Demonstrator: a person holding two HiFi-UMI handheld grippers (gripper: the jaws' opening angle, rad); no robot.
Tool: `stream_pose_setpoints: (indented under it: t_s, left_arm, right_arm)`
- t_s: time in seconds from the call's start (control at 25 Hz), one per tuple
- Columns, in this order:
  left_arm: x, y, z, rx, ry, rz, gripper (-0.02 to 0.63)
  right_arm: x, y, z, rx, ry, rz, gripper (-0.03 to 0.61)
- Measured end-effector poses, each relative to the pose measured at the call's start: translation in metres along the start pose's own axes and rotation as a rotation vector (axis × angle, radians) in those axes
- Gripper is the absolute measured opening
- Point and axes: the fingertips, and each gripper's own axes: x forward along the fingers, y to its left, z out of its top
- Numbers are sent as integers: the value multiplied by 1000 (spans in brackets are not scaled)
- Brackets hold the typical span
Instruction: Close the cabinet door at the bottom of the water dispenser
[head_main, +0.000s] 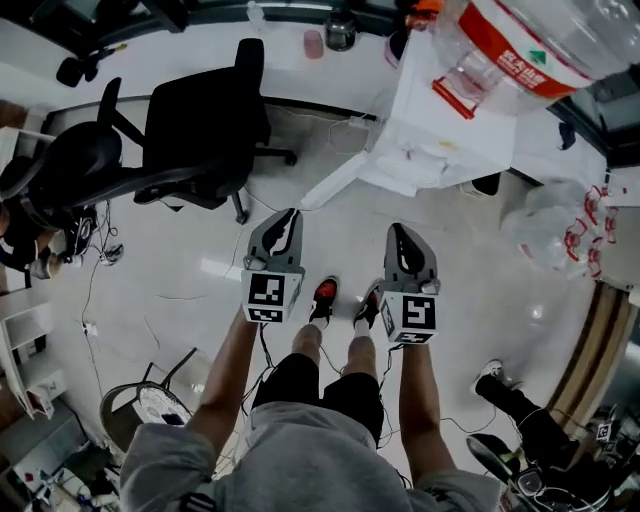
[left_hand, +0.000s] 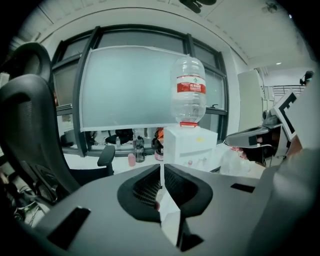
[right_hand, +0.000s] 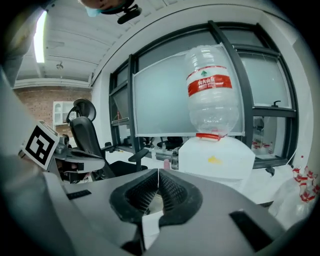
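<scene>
left hand-held gripper (head_main: 289, 214) and right hand-held gripper (head_main: 396, 229), jaws pressed together, nothing held
white boxy water dispenser (head_main: 440, 130) with clear red-labelled bottle (head_main: 520, 50) stands ahead, its white bottom cabinet door (head_main: 340, 180) swung open

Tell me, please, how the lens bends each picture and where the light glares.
Head view: sharp; the floor shows soft glare patches, and the bottle is stretched at the corner. Left gripper view: fisheye with black corners; the bright window bows outward. Right gripper view: the same bending; a ceiling lamp glares at upper left.
</scene>
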Motion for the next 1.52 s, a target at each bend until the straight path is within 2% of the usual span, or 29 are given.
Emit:
stream_pose_setpoints:
  t_s: [0.24, 0.6, 1.04, 1.52]
  left_arm:
    - [31, 13, -60, -47, 19, 69, 43]
    - [76, 26, -174, -107, 101, 134, 43]
    - [128, 43, -271, -124, 142, 124, 43]
    - [171, 49, -352, -115, 190, 106, 44]
  right_arm:
    - [50, 7, -57, -7, 49, 101, 20]
    - [115, 20, -153, -27, 127, 205, 20]
    - [173, 21, -262, -22, 199, 228, 20]
    - [207, 19, -337, -32, 236, 239, 20]
